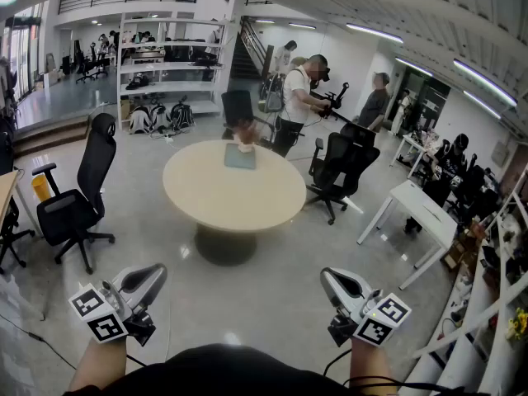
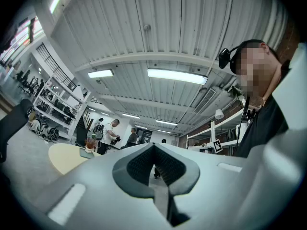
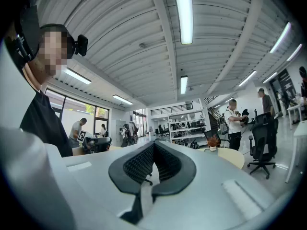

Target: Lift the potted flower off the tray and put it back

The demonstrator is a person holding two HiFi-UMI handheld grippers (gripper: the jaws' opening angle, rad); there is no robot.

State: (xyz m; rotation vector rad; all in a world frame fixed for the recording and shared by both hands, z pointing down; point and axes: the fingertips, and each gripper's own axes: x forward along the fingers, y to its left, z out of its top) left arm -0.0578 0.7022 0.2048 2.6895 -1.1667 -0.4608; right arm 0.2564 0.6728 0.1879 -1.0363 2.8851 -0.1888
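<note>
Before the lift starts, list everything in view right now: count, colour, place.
table: one, beige, round, middle of the floor
tray: one, grey-blue, far side of the table
potted flower: one, reddish, at the tray's far edge
chairs: three by the table, black, to its left, its right and beyond it
desk: one, white, right of the table
shelves: one unit, white, at the back left
people: several, standing beyond the table
left gripper: one, grey, bottom left, jaws shut, empty
right gripper: one, grey, bottom right, jaws shut, empty
</note>
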